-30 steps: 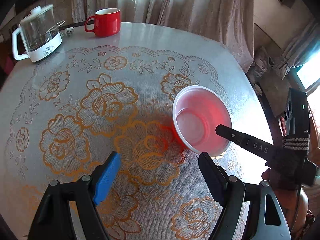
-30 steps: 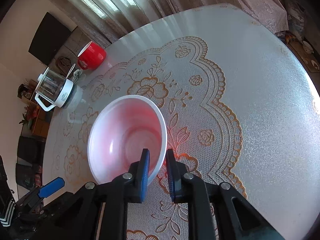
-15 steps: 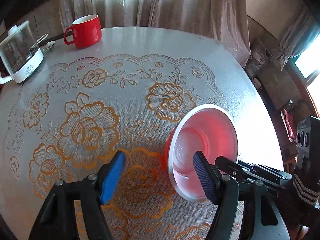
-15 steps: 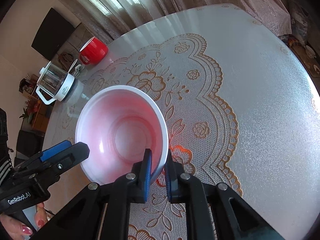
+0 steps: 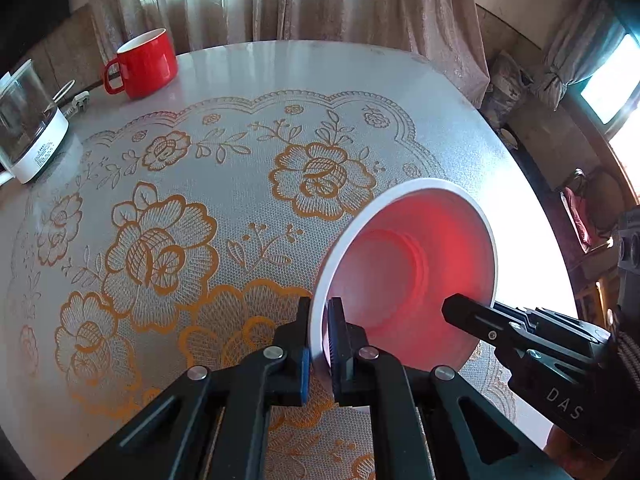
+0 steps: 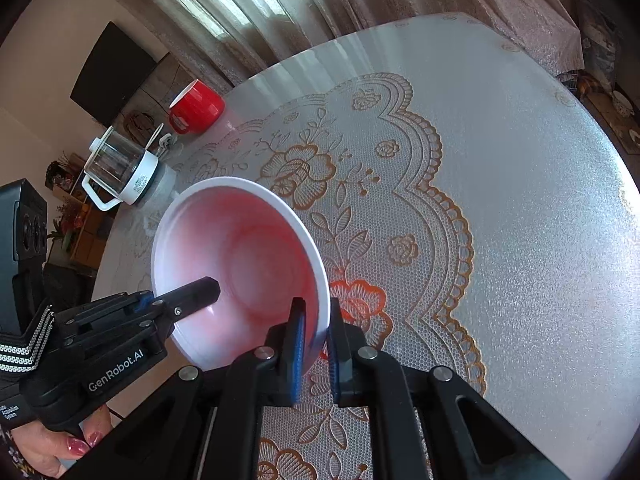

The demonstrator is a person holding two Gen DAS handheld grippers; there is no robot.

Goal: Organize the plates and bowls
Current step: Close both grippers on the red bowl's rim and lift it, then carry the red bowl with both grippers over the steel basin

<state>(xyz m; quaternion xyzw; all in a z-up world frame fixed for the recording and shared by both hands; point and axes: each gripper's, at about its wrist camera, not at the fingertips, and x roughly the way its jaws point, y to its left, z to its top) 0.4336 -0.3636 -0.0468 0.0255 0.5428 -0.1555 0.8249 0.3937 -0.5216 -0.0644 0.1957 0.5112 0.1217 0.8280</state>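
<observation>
A bowl [image 5: 412, 276], red outside and white inside, is held tilted above the table between both grippers. My left gripper [image 5: 320, 344] is shut on its near rim, one finger inside and one outside. My right gripper [image 6: 316, 340] is shut on the opposite rim of the same bowl [image 6: 236, 264]. In the left wrist view the right gripper's finger [image 5: 472, 316] reaches into the bowl from the right. In the right wrist view the left gripper's finger [image 6: 192, 294] reaches into it from the left.
A round table [image 5: 360, 92] carries a lace cloth with orange flowers. A red mug [image 5: 146, 62] and a glass kettle [image 5: 24, 128] stand at its far left edge. Curtains hang behind. Furniture stands past the right edge.
My left gripper moved right and closed on the bowl's rim. The bowl tipped more upright. My right gripper kept its hold throughout.
</observation>
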